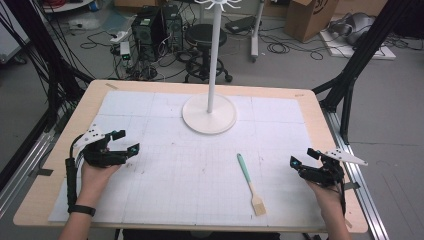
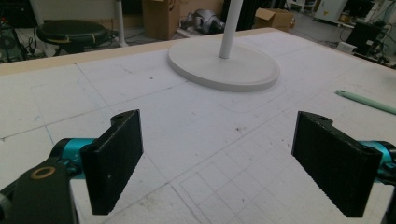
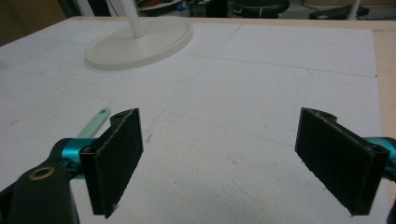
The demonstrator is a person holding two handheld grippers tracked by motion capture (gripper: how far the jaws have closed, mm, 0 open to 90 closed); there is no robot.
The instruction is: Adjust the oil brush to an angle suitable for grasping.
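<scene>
Pastry brush [image 1: 250,183] lying lengthwise, bristles toward the table's near edge, nearer the right gripper [image 1: 301,158] (jaws wide, empty); left gripper [image 1: 126,142] also wide.

Mat centre open; stand [image 1: 209,114] (rear) only obstacle, brush [image 1: 250,183] near right

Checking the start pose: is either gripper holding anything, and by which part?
Nothing is held. Left gripper and right gripper are open and empty; the brush lies untouched.
</scene>
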